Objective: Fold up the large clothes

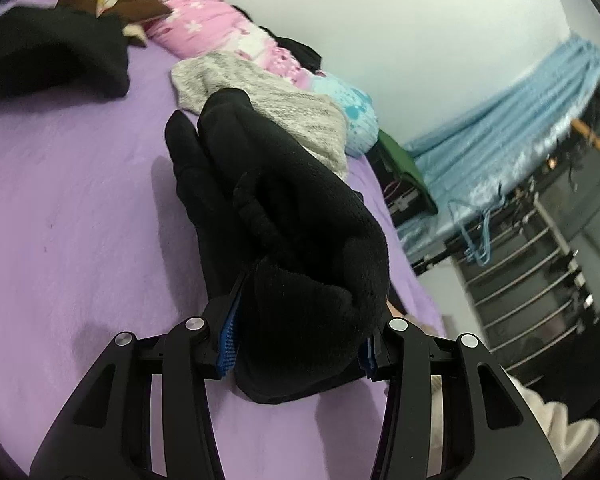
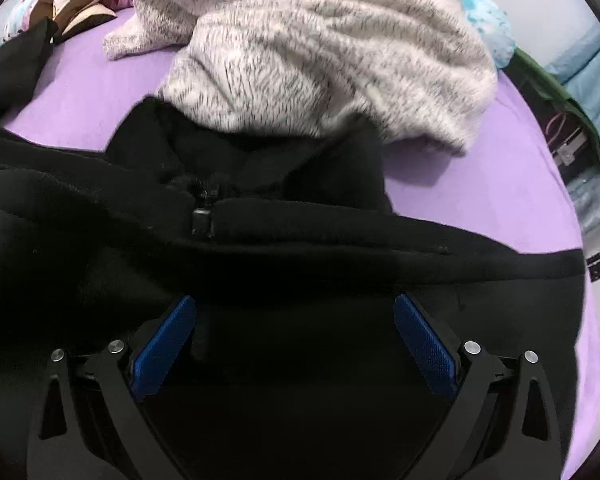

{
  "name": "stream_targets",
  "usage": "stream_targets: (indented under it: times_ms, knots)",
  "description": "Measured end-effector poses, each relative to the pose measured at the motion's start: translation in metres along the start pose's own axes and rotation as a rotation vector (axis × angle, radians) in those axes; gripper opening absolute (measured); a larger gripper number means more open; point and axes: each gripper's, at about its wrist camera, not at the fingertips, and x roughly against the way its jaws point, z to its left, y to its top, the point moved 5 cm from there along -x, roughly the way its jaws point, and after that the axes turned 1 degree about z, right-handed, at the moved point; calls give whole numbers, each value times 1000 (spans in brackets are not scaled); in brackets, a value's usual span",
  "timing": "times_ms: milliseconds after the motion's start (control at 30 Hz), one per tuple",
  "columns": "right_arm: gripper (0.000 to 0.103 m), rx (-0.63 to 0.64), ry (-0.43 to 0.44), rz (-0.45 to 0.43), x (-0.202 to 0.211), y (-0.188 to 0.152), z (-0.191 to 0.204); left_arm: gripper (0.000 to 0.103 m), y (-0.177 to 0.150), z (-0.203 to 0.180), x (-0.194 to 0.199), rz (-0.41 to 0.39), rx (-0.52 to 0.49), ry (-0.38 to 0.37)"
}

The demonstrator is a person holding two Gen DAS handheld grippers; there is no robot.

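Gripping a thick bunch of the black fleece jacket [image 1: 300, 240], the left tool [image 1: 296, 344] has its blue pads pressed into the cloth on both sides, so it is clamped on the garment. The jacket lies across the purple bed sheet [image 1: 72, 184], its far edge touching a grey knit sweater [image 2: 320, 52] heaped behind it. The right tool [image 2: 296, 336] hangs over the jacket's body, near the zip pull [image 2: 202, 220], with its pads spread apart and cloth beneath them; nothing is pinched there.

The fleece looks soft, bulky and limp: it will likely sag and bunch rather than hold a crease, though its nap should give the pads good purchase. A hold at a firm line, such as the zipped front edge or the hem, seems better than a handful of loose middle.
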Motion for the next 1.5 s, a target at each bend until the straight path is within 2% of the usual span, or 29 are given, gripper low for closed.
stream_targets:
  times_ms: [133, 267, 367, 467, 567, 667, 767, 900, 1067, 1233, 1400, 1500]
  knots:
    - [97, -10, 5, 18, -3, 0, -2, 44, -4, -16, -5, -1, -65, 10]
    - [97, -24, 20, 24, 8, 2, -9, 44, -5, -20, -6, -10, -84, 16]
    - [97, -79, 88, 35, 26, 5, -22, 44, -6, -27, -8, -19, -109, 33]
    - [97, -159, 193, 76, 52, 9, -40, 44, -9, -37, -14, -32, -151, 59]
    - [97, -194, 311, 93, 101, 25, -47, 44, -14, -50, -19, -34, -197, 70]
    - [97, -165, 358, 46, 158, 49, -38, 44, -16, -60, -26, -36, -239, 87]
    - [97, -125, 386, 58, 202, 67, -14, 44, -17, -64, -33, -33, -244, 81]
    - [97, -27, 356, 172, 221, 74, 30, 44, -19, -66, -33, -27, -260, 87]
    - [97, 6, 282, 328, 205, 60, 70, 44, -19, -65, -34, -29, -266, 98]
    - [97, 59, 293, 370, 196, 50, 108, 44, -24, -71, -37, -18, -310, 104]
    - [97, 140, 191, 455, 169, 43, 127, 44, -28, -74, -40, -11, -347, 118]
    - [97, 196, 126, 471, 158, 41, 133, 44, -29, -75, -41, -9, -362, 121]
